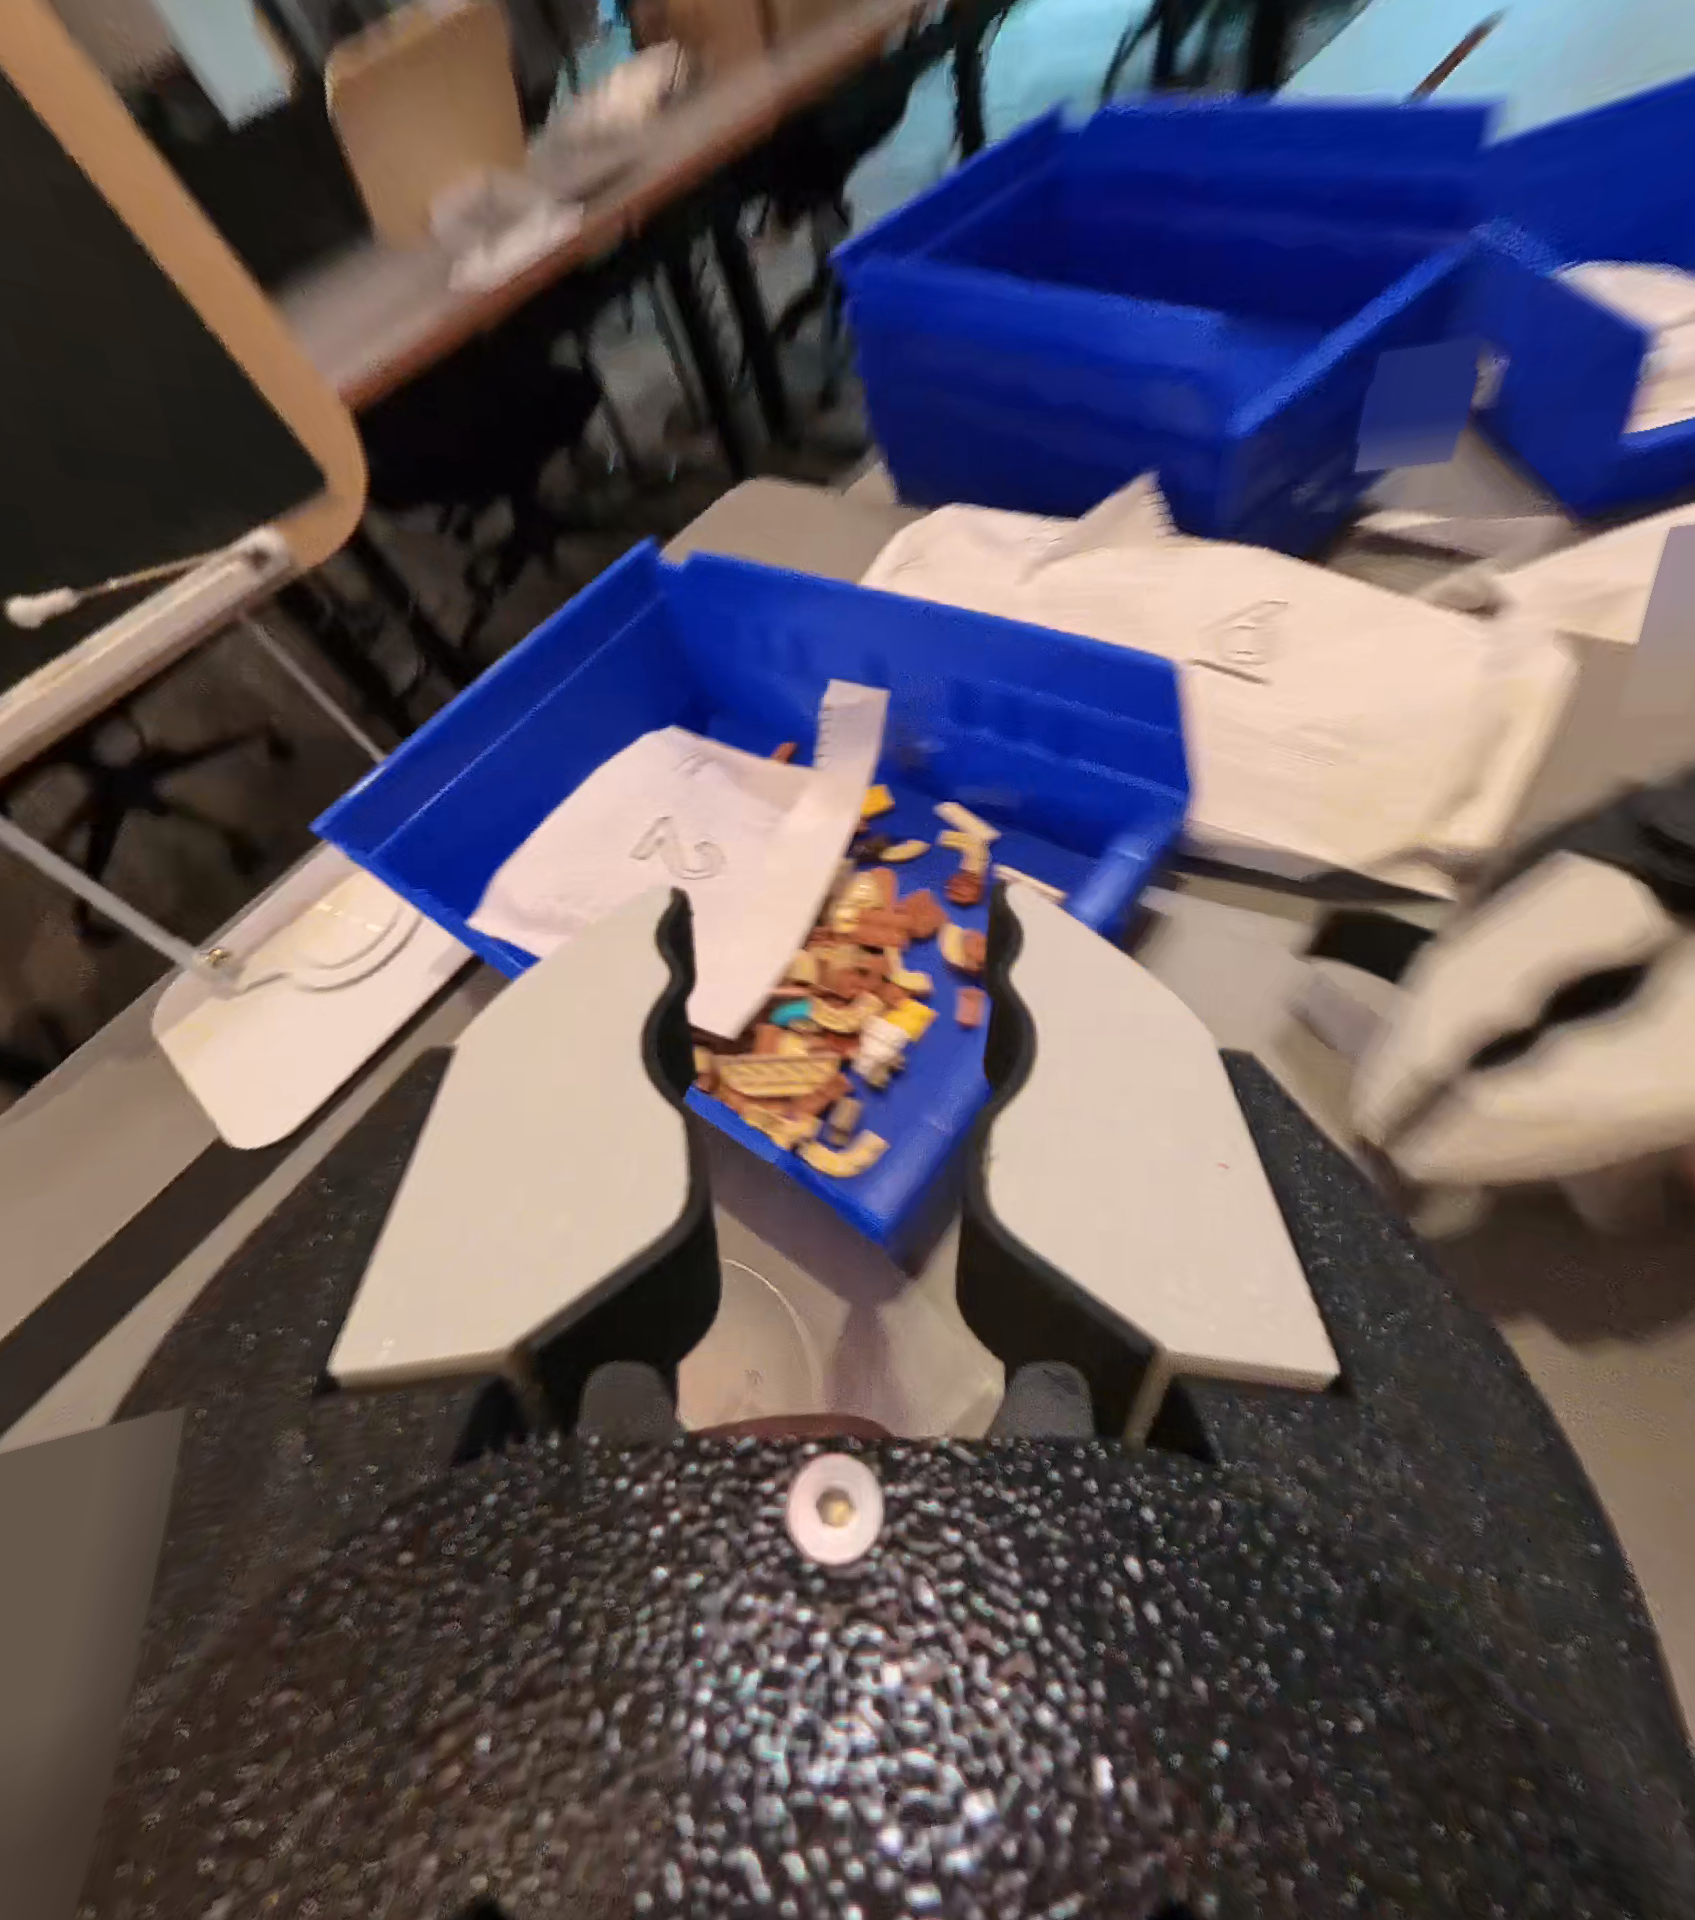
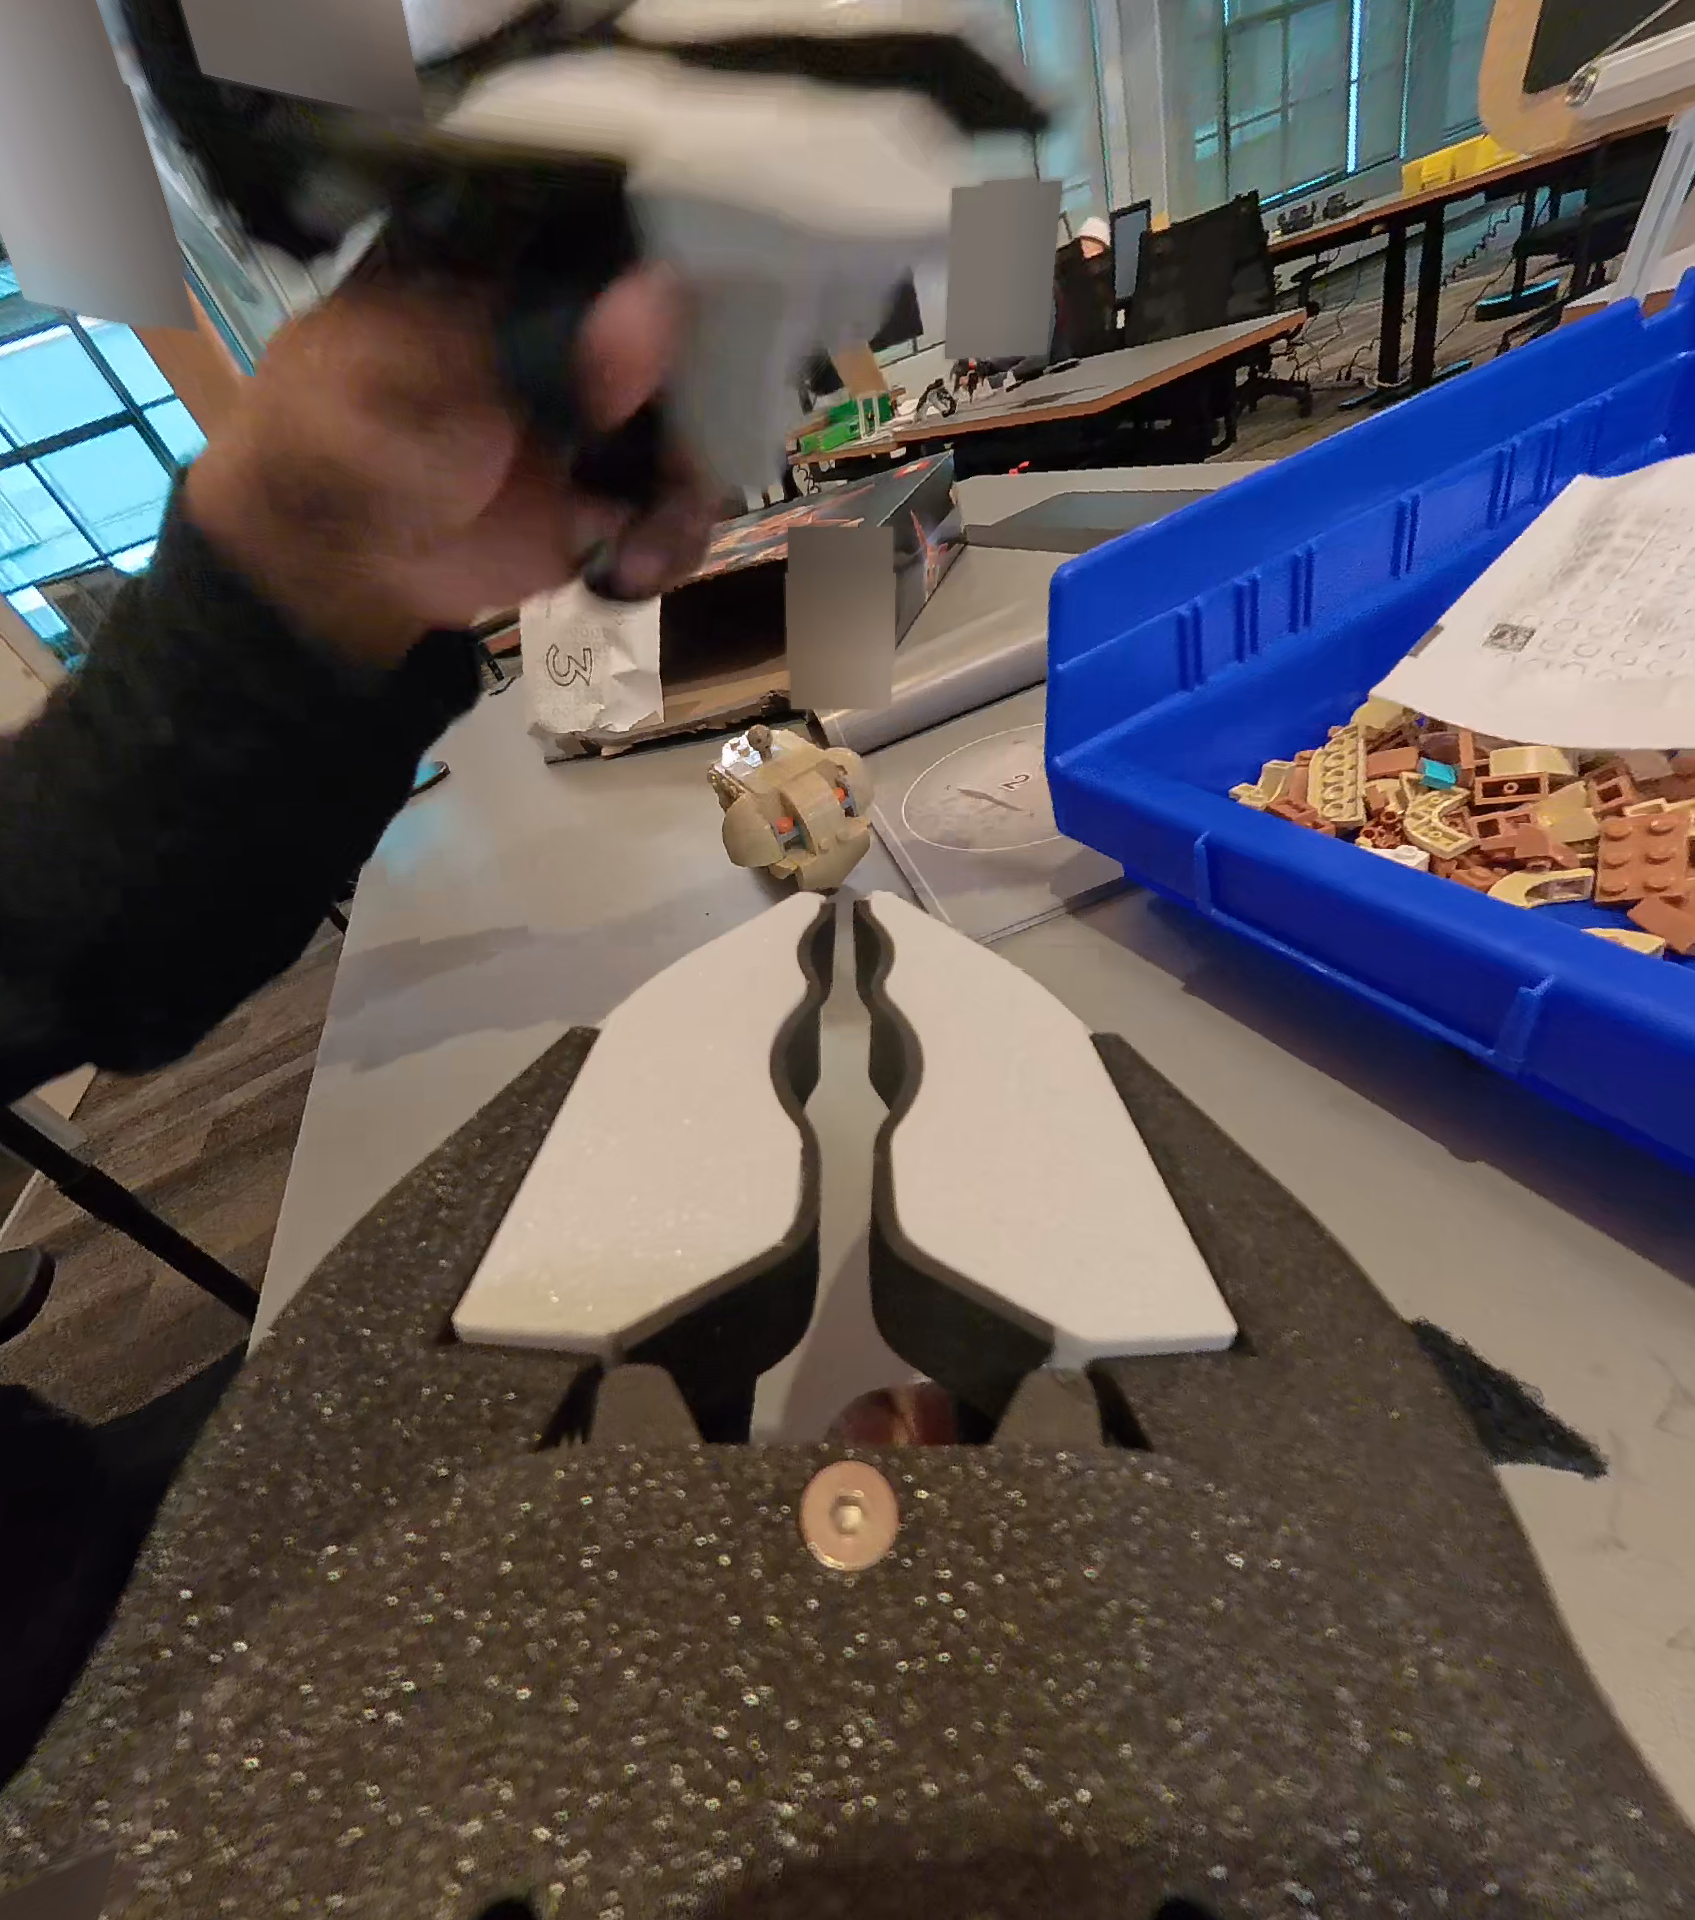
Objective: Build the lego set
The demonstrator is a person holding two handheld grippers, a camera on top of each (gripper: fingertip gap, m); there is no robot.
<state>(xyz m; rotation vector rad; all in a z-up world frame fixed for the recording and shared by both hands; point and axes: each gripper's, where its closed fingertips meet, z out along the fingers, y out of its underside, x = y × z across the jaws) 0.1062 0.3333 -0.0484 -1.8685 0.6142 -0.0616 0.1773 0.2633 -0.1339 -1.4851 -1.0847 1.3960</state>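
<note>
We see the left gripper [image 1: 838, 925] with its fingers spread wide and nothing pressed between the pads, poised above the near corner of a blue bin [image 1: 510, 748] on the grey table [image 1: 43, 1174]. A heap of tan and brown toy bricks [image 1: 853, 997] lies on the bin floor between the fingertips, and a torn white paper bag [image 1: 677, 831] rests in the left part of the bin, one loose flap of it hanging just beside the left finger [image 1: 552, 1091]. Beyond this bin lies a larger white paper bag [image 1: 1290, 707], and farther off stand two more blue bins [image 1: 1134, 343], the right one cut off by the frame. At the right edge the right gripper [image 1: 1508, 1049] appears only as a blur.

In its own view, we see the right gripper [image 2: 841, 909] closed, with only a thin slit between the tips and nothing in it, low over the table. Just beyond the tips sits a small tan brick model [image 2: 789, 805], apart from them. A grey booklet [image 2: 988, 821] lies beside the model, partly under the bin. To the far left a white paper bag [image 2: 594, 665] leans on a torn cardboard box [image 2: 770, 613]. A hand [image 2: 386, 468] grips the left gripper at upper left, too blurred to make out its fingers.
</note>
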